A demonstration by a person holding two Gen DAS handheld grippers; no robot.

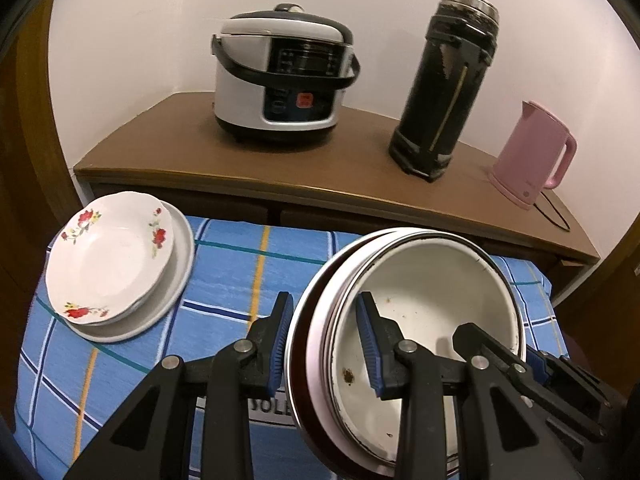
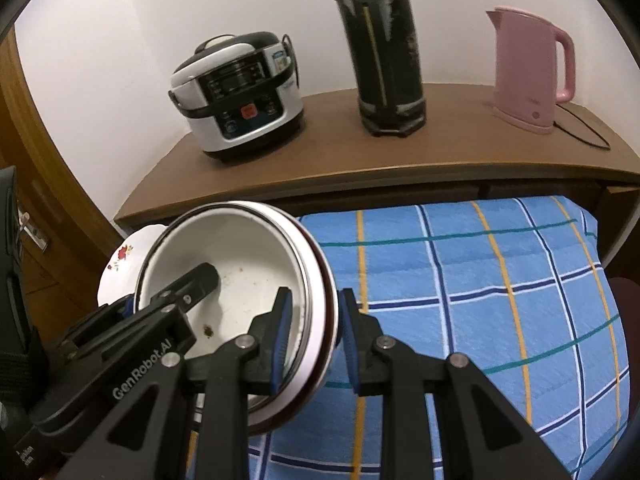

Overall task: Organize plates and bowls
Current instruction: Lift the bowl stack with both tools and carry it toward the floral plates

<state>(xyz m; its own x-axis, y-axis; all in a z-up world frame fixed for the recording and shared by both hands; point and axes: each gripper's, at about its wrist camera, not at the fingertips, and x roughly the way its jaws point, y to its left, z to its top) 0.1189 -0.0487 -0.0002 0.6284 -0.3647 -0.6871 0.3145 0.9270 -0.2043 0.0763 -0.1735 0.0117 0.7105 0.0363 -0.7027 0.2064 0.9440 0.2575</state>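
Note:
A stack of nested bowls [image 1: 420, 280] hangs between both grippers over the blue checked cloth [image 1: 240, 272]: a white enamel bowl with brown specks inside, set in bowls with pale and dark red rims. My left gripper [image 1: 326, 340] is shut on the stack's left rim, one blue pad inside and one outside. My right gripper [image 2: 314, 332] is shut on the opposite rim of the bowl stack [image 2: 240, 248] in the same way. A floral plate [image 1: 112, 256] lies on a larger white plate [image 1: 182, 268] at the cloth's far left corner.
Behind the cloth stands a brown wooden cabinet [image 1: 180, 136] against the white wall. On it are a rice cooker [image 1: 280, 76], a tall black thermos [image 1: 444, 88] and a pink kettle [image 1: 532, 152] with a black cord. A wooden door [image 2: 36, 216] is at the left.

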